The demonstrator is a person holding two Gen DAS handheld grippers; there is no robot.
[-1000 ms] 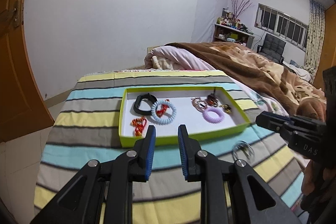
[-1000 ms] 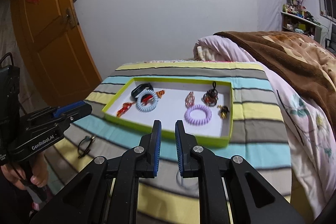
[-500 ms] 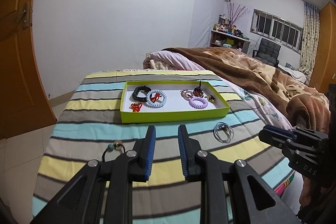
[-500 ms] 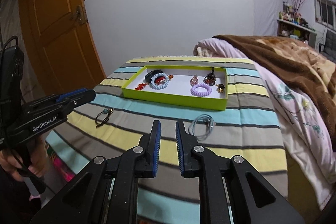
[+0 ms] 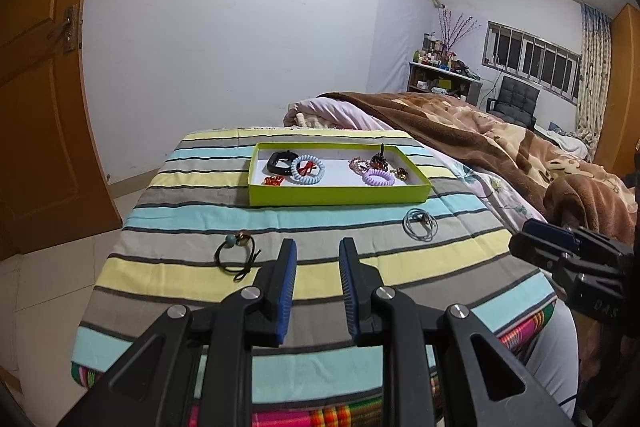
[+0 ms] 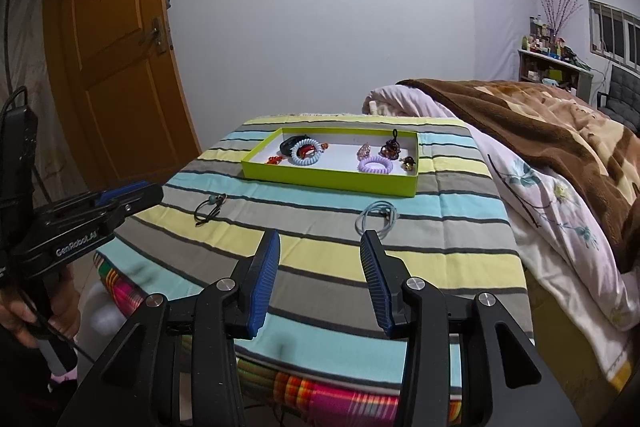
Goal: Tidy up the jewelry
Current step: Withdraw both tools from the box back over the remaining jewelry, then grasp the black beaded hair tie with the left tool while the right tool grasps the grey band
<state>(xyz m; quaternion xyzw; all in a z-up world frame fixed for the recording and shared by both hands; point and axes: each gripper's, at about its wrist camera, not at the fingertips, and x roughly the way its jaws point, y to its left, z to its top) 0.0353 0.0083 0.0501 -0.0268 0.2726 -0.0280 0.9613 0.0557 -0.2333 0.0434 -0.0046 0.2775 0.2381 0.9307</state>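
One green tray (image 5: pixel 340 193), two loose hair ties (image 5: pixel 235 255), perhaps seven trinkets (image 5: pixel 307 169) inside.

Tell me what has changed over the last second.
Both grippers pulled back from the tray, so more of the striped cloth shows, with the black hair tie and grey cord loop lying on it. The right gripper opened its jaws wider; the left gripper kept its narrow gap. Neither holds anything. The tray and the jewelry in it stayed put.
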